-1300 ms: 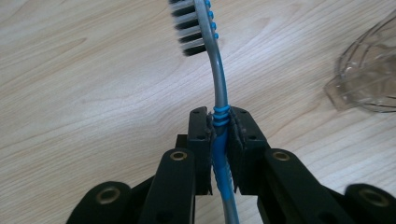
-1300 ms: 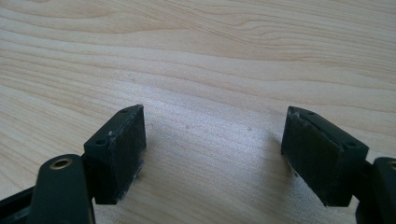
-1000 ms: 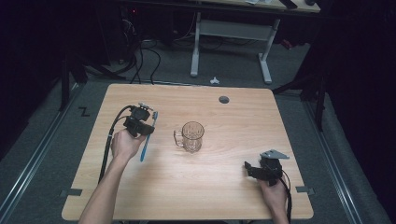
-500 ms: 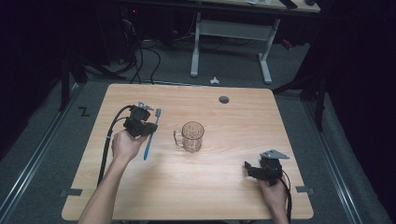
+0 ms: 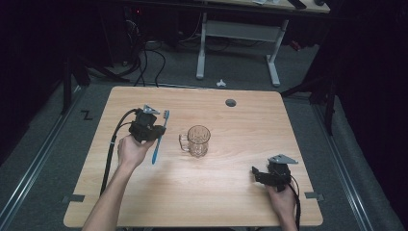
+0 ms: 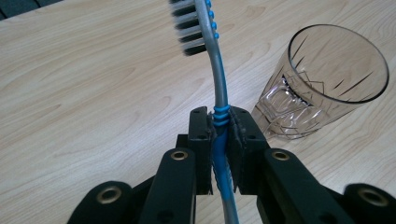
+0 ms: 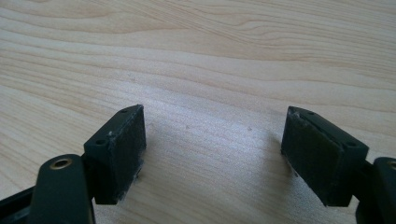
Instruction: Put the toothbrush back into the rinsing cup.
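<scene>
A blue and silver toothbrush [image 5: 159, 136] is clamped in my left gripper [image 5: 155, 129], left of the clear glass mug [image 5: 197, 141] at mid-table. In the left gripper view the toothbrush [image 6: 218, 100] rises between the pads, bristle head up, and the mug [image 6: 322, 86] stands just to the right, its mouth empty. The left gripper [image 6: 219, 142] is shut on the handle. My right gripper [image 5: 256, 174] rests low at the table's near right, open, with bare wood between the pads of the right gripper [image 7: 212, 151].
The wooden table [image 5: 250, 120] has a round cable hole [image 5: 231, 102] near its far edge. A white desk frame [image 5: 238, 45] and cables stand on the floor beyond. The left gripper's black cable [image 5: 109, 159] trails down the left side.
The left hand has shifted the toothbrush slightly toward the mug and tilted it more upright. The right gripper has kept still.
</scene>
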Demonstrator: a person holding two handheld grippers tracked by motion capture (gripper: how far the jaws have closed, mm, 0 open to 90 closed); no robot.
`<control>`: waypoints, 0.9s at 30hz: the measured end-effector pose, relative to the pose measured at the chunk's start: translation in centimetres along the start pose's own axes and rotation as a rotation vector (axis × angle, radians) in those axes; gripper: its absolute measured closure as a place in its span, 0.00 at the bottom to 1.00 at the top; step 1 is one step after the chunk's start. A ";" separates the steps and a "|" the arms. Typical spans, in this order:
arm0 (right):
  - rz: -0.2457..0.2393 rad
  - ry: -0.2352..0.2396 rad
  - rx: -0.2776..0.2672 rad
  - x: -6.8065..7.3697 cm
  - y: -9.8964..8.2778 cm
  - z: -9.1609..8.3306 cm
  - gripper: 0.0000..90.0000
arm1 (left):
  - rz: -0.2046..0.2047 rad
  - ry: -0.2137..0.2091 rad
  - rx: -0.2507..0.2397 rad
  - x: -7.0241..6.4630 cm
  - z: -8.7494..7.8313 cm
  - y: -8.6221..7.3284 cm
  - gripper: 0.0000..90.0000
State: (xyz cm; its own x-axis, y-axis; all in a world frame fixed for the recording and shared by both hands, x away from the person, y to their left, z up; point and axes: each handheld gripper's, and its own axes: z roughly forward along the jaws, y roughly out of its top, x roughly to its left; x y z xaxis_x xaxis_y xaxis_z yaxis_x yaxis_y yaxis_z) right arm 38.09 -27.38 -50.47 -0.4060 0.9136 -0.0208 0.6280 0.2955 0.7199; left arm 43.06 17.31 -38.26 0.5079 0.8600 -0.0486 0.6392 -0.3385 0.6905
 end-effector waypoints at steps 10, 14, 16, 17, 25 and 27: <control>0.000 0.000 0.000 0.0 0.0 0.0 0.25 | 0.016 -0.016 -0.057 -1.0 -0.3 0.5 0.89; 0.000 0.000 0.000 0.0 0.0 0.0 0.25 | 0.023 -0.022 -0.094 -1.4 -0.4 0.7 0.89; 0.000 0.000 0.000 0.0 0.0 0.0 0.25 | 0.026 -0.023 -0.106 -1.5 -0.4 0.9 0.89; 0.000 0.000 0.000 0.0 0.0 0.0 0.25 | 0.025 -0.023 -0.113 -1.6 -0.3 0.9 0.89; 0.000 0.000 0.000 0.0 0.0 0.0 0.25 | 0.040 -0.025 -0.146 -2.1 -0.1 1.7 0.90; 0.000 0.000 0.000 0.0 0.0 0.0 0.25 | 0.040 -0.027 -0.153 -2.2 0.1 1.9 0.90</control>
State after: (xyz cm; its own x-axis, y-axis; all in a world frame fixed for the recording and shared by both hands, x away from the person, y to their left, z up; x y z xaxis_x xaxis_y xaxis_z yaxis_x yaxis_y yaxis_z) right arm 38.08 -27.38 -50.47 -0.4059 0.9137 -0.0206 0.6281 0.2953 0.7199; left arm 43.17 14.73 -36.90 0.5478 0.8357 -0.0374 0.5243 -0.3081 0.7938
